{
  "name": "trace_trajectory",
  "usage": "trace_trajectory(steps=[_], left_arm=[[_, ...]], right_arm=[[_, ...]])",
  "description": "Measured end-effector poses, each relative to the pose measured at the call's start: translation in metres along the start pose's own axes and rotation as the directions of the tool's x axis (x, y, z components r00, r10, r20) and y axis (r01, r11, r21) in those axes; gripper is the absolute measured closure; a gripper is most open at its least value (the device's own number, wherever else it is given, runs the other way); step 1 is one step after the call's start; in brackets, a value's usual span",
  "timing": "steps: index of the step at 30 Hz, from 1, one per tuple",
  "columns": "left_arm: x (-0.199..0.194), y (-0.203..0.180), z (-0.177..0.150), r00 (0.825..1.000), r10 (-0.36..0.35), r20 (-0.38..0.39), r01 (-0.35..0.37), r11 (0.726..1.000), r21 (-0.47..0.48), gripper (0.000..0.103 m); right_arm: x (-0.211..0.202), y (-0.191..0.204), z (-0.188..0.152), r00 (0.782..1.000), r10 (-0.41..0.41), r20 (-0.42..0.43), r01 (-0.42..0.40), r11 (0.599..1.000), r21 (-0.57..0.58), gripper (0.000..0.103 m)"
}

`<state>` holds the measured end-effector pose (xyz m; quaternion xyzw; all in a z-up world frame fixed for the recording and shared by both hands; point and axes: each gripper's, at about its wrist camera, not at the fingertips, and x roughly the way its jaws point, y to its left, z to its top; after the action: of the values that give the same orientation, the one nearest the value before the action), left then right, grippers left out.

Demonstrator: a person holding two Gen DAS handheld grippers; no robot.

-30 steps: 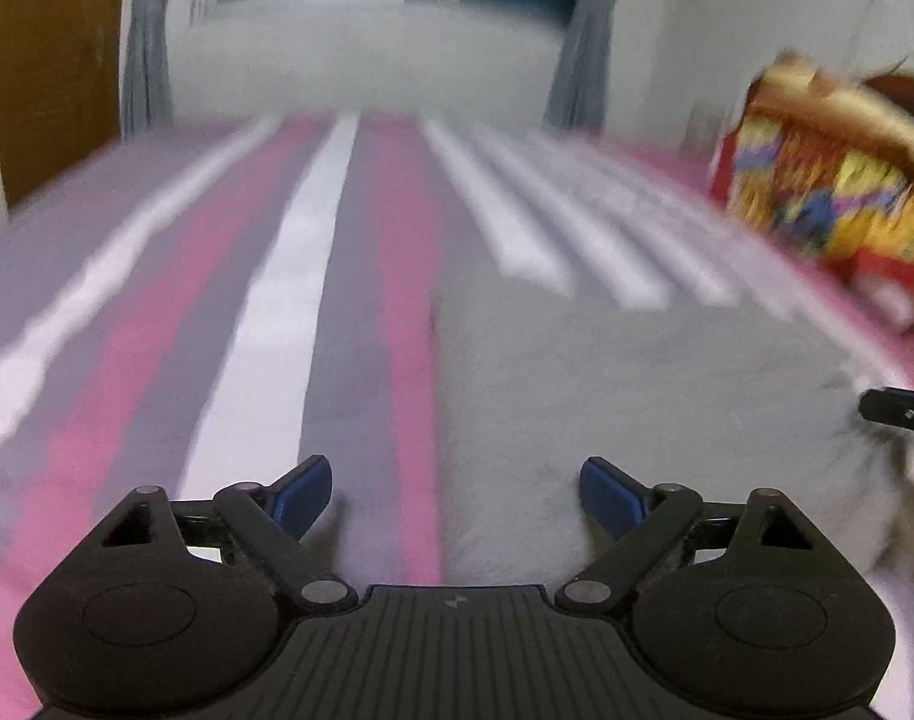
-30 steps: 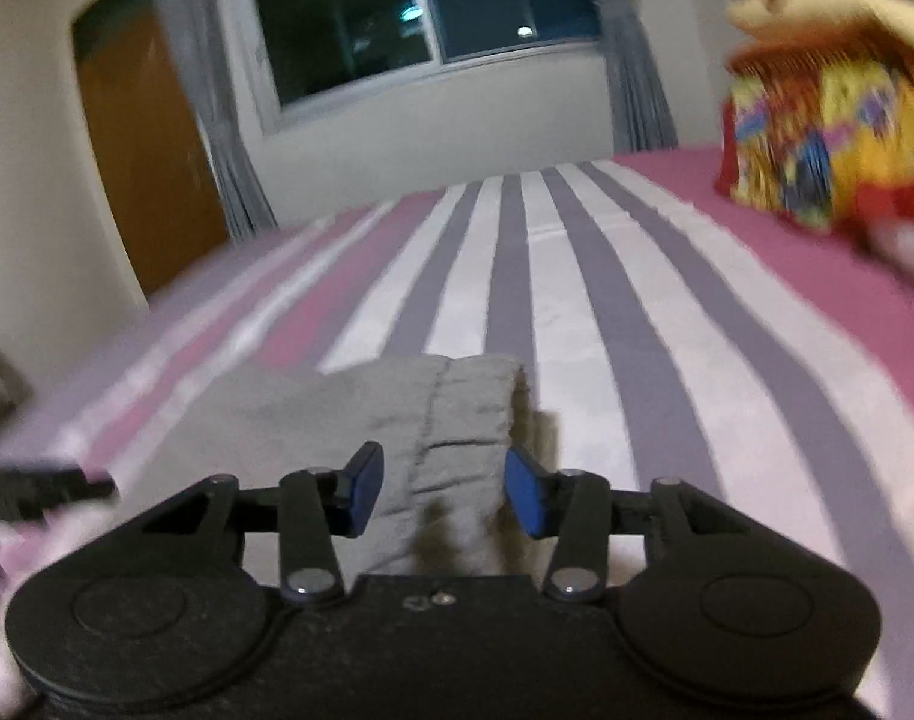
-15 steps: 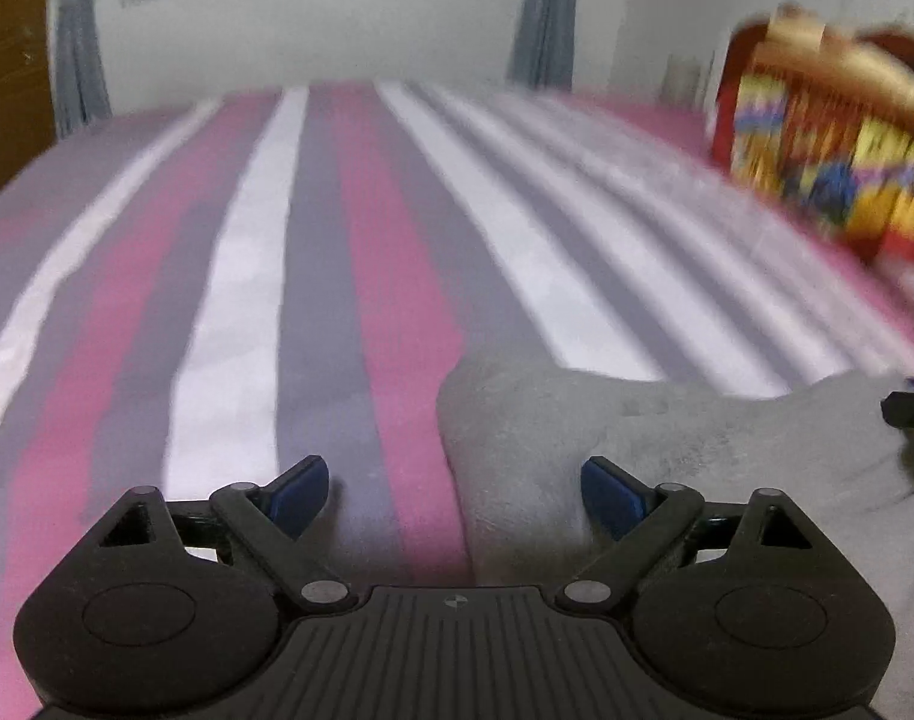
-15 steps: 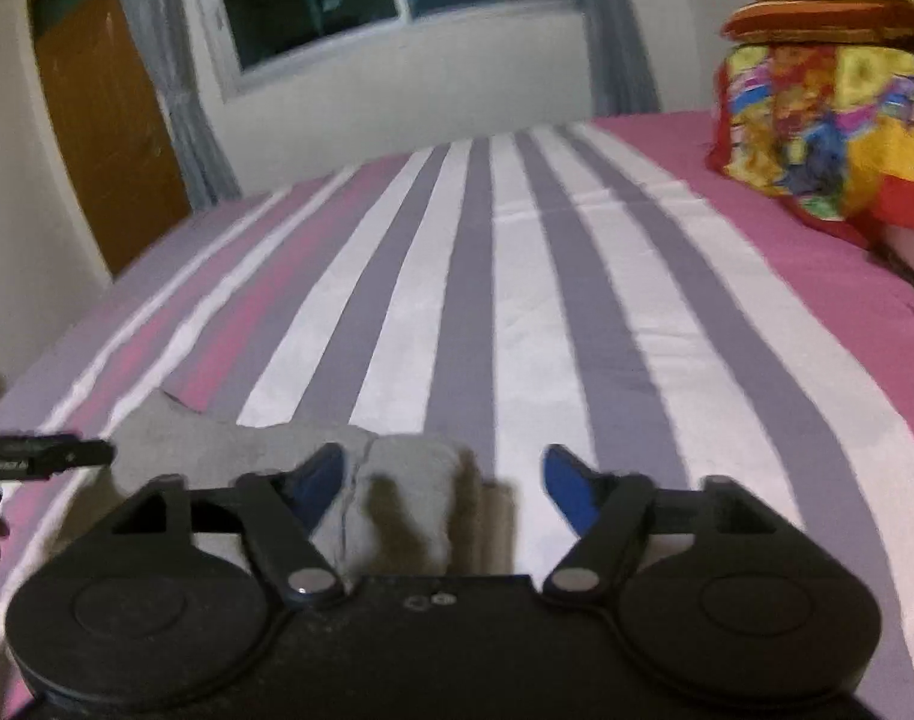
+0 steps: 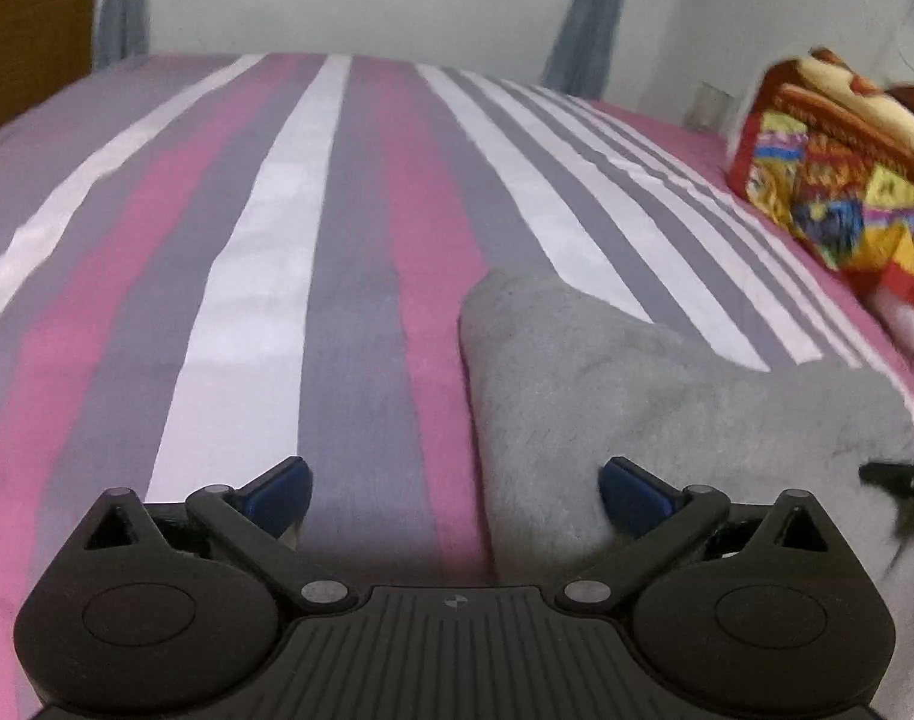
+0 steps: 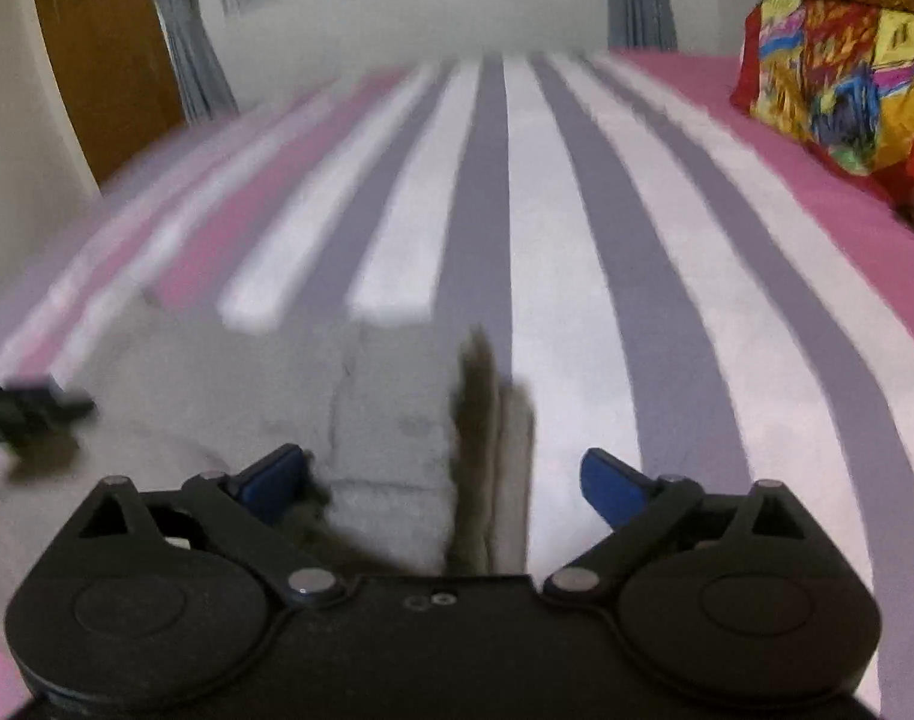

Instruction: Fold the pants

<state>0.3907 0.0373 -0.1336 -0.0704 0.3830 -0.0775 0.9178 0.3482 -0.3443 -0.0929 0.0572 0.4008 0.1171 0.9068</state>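
Note:
Grey pants (image 5: pixel 667 396) lie on the striped bed, to the right in the left wrist view and low and left in the right wrist view (image 6: pixel 288 396). My left gripper (image 5: pixel 455 486) is open, with the pants' left edge between its jaws. My right gripper (image 6: pixel 443 477) is open over the pants' right edge, where a fold stands up (image 6: pixel 487 420). Each gripper's tip shows at the edge of the other view.
The bed sheet (image 5: pixel 264 276) has pink, grey and white stripes. A stack of bright patterned blankets (image 5: pixel 841 180) sits at the right edge of the bed, also in the right wrist view (image 6: pixel 847 60). A wall, curtains and a wooden door (image 6: pixel 102 54) stand behind.
My right gripper has opened wide and let go of the pants' edge. Both grippers have moved over the cloth; the left one stayed open.

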Motion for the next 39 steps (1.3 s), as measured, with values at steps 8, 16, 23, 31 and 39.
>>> trace_trajectory(steps=[8, 16, 23, 31, 39], left_arm=[[-0.058, -0.019, -0.035, 0.998, -0.028, 0.062, 0.021, 0.994, 0.107, 0.000], [-0.064, -0.014, -0.051, 1.000, 0.006, -0.010, -0.005, 0.997, 0.074, 0.000], [-0.072, -0.009, -0.065, 1.000, 0.018, -0.024, -0.015, 0.995, 0.097, 0.000], [-0.072, 0.001, -0.073, 1.000, -0.010, -0.012, 0.011, 0.998, 0.069, 0.000], [-0.068, 0.002, -0.077, 1.000, -0.019, 0.000, 0.019, 0.997, 0.072, 0.000]], right_arm=[[-0.044, 0.015, -0.015, 0.998, -0.021, 0.052, 0.022, 0.999, -0.023, 0.003], [-0.026, 0.012, -0.043, 0.998, -0.036, -0.051, 0.036, 0.999, -0.007, 0.000], [-0.039, 0.015, -0.049, 0.999, -0.028, -0.036, 0.026, 0.998, -0.057, 0.000], [-0.047, 0.007, -0.055, 1.000, 0.008, -0.009, -0.008, 1.000, -0.019, 0.000], [-0.042, 0.025, -0.063, 1.000, -0.028, -0.008, 0.028, 0.996, -0.086, 0.000]])
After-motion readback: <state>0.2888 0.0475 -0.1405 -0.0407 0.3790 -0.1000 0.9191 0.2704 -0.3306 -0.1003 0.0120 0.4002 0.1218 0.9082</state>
